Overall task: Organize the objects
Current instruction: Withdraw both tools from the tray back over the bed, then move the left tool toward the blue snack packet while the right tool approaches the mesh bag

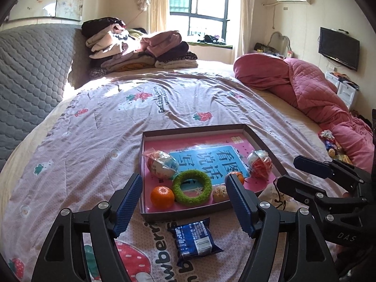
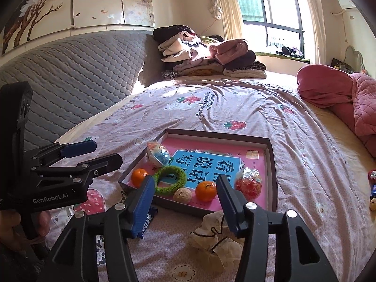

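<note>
A shallow brown box (image 1: 188,212) lies on the bed with a pink book in its bottom. In it are two tangerines (image 2: 138,176) (image 2: 205,190), a green fuzzy ring (image 1: 192,187), a beige ball (image 2: 182,195) and two wrapped capsule toys (image 1: 161,164) (image 2: 249,184). A blue snack packet (image 1: 193,239) lies on the sheet just in front of the box. My left gripper (image 1: 183,183) hovers open above the packet and the box's near rim, holding nothing. My right gripper (image 2: 185,183) stands open over the near right corner, above a cream drawstring pouch (image 2: 216,232).
Folded clothes (image 1: 141,49) are piled at the head of the bed by a grey quilted headboard (image 1: 30,75). A pink quilt (image 1: 317,94) is bunched along the right side, with small toys (image 1: 331,143) beside it. A hand (image 2: 14,232) grips the left tool.
</note>
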Action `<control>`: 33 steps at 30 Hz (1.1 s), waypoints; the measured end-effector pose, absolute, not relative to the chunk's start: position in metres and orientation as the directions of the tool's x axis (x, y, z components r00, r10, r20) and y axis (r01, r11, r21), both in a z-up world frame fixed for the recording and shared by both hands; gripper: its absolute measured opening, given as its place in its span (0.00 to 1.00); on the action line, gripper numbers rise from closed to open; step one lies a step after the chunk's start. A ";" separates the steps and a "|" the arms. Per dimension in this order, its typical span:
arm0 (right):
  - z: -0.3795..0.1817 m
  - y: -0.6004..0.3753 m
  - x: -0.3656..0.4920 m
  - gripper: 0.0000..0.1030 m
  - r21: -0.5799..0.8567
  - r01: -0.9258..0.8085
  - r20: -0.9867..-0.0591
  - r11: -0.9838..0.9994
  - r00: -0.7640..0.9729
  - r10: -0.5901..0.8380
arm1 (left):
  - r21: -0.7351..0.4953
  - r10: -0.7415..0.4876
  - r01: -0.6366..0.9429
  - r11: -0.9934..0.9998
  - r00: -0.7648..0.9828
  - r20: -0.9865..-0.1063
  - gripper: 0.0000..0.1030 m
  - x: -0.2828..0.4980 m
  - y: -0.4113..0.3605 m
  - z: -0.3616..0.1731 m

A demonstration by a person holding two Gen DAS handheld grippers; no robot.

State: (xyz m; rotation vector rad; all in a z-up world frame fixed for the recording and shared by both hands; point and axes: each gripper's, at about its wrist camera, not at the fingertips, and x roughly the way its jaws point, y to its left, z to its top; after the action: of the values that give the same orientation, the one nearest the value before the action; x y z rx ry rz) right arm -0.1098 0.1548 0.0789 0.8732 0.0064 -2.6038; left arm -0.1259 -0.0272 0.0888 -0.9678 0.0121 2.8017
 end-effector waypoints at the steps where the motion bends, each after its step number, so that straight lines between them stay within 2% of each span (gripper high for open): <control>1: 0.079 0.156 -0.108 0.53 0.118 0.364 -0.580 -0.924 -0.730 -0.362 | -0.046 0.161 -0.168 -0.985 -0.776 -0.610 0.73 -0.124 -0.027 0.090; 33: 0.070 0.173 -0.074 0.56 0.122 0.320 -0.594 -0.940 -0.735 -0.327 | -0.062 0.168 -0.169 -0.984 -0.739 -0.653 0.73 -0.090 -0.023 0.067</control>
State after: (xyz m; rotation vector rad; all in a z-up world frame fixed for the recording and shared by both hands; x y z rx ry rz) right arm -0.0743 0.1733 0.0696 0.9071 -0.0164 -2.6410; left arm -0.0902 -0.0228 0.0665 -1.0406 0.0014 2.7721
